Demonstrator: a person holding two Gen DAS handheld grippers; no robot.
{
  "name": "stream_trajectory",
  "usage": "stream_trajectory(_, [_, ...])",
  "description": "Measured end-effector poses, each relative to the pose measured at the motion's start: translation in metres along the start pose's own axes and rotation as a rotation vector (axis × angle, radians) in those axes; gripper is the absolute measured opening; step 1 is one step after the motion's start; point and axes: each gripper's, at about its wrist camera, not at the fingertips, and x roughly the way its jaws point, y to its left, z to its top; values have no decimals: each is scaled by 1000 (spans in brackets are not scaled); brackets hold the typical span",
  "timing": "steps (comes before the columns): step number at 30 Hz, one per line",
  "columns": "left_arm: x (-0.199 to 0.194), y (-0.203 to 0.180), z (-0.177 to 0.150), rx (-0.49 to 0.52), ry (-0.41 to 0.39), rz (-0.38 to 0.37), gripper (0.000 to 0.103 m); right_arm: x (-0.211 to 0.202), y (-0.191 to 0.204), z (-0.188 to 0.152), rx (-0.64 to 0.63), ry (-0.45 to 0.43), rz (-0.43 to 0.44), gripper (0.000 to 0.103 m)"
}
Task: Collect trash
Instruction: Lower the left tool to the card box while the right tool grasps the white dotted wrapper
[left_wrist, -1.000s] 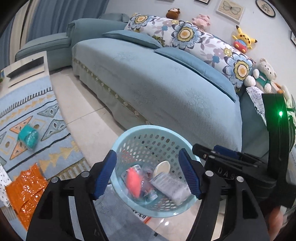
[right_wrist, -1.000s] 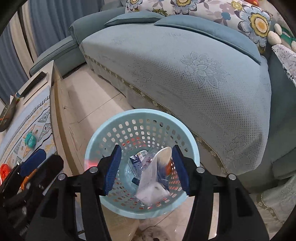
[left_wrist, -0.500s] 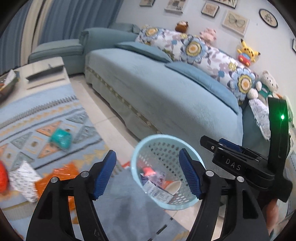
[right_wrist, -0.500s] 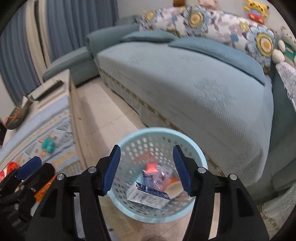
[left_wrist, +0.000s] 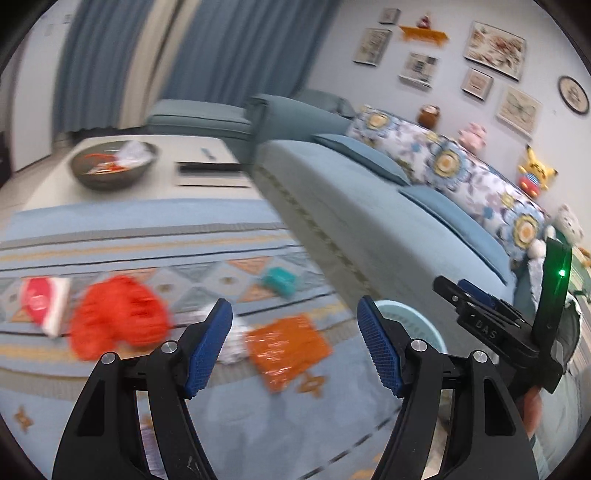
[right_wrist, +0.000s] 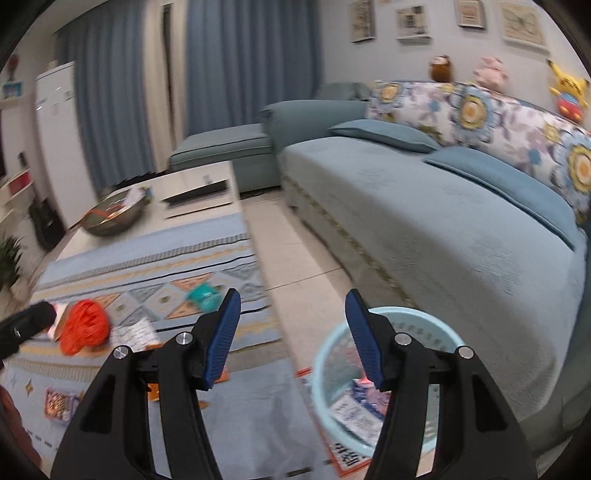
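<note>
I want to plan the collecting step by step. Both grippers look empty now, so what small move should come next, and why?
Probably lower the left gripper toward the orange wrapper lying on the patterned cloth. Its jaws stand open and empty, the wrapper lies just ahead between them, and the light blue basket already holding trash is close by.

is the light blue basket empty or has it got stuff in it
Not empty: the light blue basket stands upright on the floor by the sofa, with paper packets visible inside.

Both wrist cameras are looking forward and down past their fingers, sharing the rug (left_wrist: 229, 236) (right_wrist: 155, 258), sofa (left_wrist: 369, 206) (right_wrist: 424, 206) and basket (left_wrist: 413, 314) (right_wrist: 332, 354); the right one is sitting nearer the basket.
</note>
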Motion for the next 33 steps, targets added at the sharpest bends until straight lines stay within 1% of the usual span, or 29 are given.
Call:
stream_trajectory(2, [-14, 25, -6, -6, -3, 49, 68, 6, 18, -5, -15, 29, 57, 56])
stream_trajectory(3, [-18, 34, -9, -7, 0, 72, 69, 7, 25, -6, -27, 36, 66, 56])
stream_trajectory(5, [-27, 58, -22, -17, 15, 124, 75, 11, 43, -12, -62, 51, 78, 57])
stream_trajectory(6, [-32, 75, -33, -28, 33, 155, 76, 14, 50, -15, -80, 60, 85, 57])
stream_trajectory(8, [-36, 96, -49, -30, 64, 180, 76, 19, 62, -21, -109, 74, 94, 57])
stream_trajectory(9, [-37, 108, -59, -19, 95, 191, 77, 22, 68, -24, -122, 86, 101, 57])
stream_trajectory(10, [-36, 116, -66, -2, 131, 184, 79, 25, 72, -27, -127, 95, 107, 58])
stream_trajectory(11, [-35, 123, -74, 24, 166, 177, 79, 30, 78, -31, -134, 112, 119, 58])
stream_trajectory(12, [-36, 127, -83, 69, 185, 187, 80, 34, 83, -34, -141, 128, 128, 58])
stream_trajectory(13, [-34, 128, -91, 120, 201, 199, 83, 38, 85, -37, -146, 140, 134, 58])
stream_trajectory(14, [-31, 129, -100, 183, 228, 224, 84, 42, 89, -40, -154, 154, 139, 58])
stream_trajectory(17, [-23, 132, -116, 259, 269, 263, 84, 51, 97, -48, -174, 184, 149, 58])
stream_trajectory(18, [-21, 133, -120, 260, 276, 264, 85, 53, 99, -50, -180, 192, 150, 58])
stream_trajectory(19, [-21, 136, -120, 251, 264, 256, 87, 56, 101, -52, -185, 200, 150, 58])
stream_trajectory(23, [-12, 143, -115, 226, 255, 243, 87, 67, 104, -59, -187, 237, 154, 58])
stream_trajectory(25, [-4, 139, -112, 235, 267, 213, 87, 70, 104, -60, -186, 248, 153, 58])
stream_trajectory(27, [0, 133, -112, 246, 290, 152, 87, 73, 104, -62, -185, 255, 153, 58])
stream_trajectory(28, [1, 129, -113, 258, 295, 134, 87, 74, 104, -62, -186, 257, 153, 58])
stream_trajectory(29, [3, 126, -114, 269, 305, 118, 88, 74, 103, -62, -186, 259, 155, 58])
stream_trajectory(32, [4, 122, -116, 296, 324, 94, 89, 75, 103, -63, -187, 267, 165, 58])
stream_trajectory(33, [5, 122, -116, 296, 338, 75, 89, 76, 103, -64, -185, 271, 169, 58])
